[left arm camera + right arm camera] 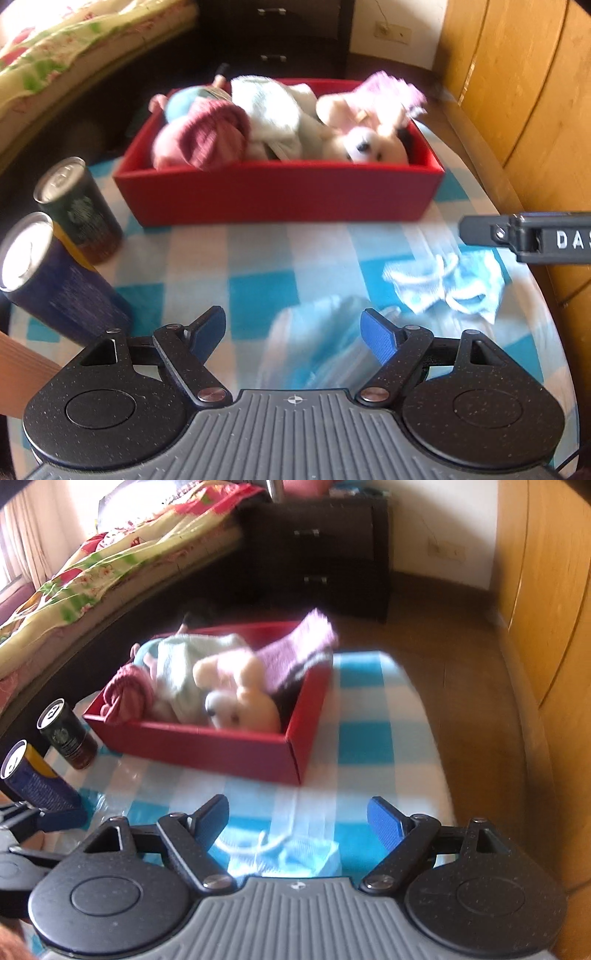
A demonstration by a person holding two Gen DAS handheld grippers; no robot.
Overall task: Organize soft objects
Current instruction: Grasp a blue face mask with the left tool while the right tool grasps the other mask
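"DAS" on right gripper, cut off.

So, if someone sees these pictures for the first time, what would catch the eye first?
Most likely the red box at the far side of the checked cloth, heaped with soft things: a cream plush dog, a pink knitted piece and a pale cloth. Next, two drink cans stand at its left, and small light blue socks lie loose on the cloth, nearer the cameras.
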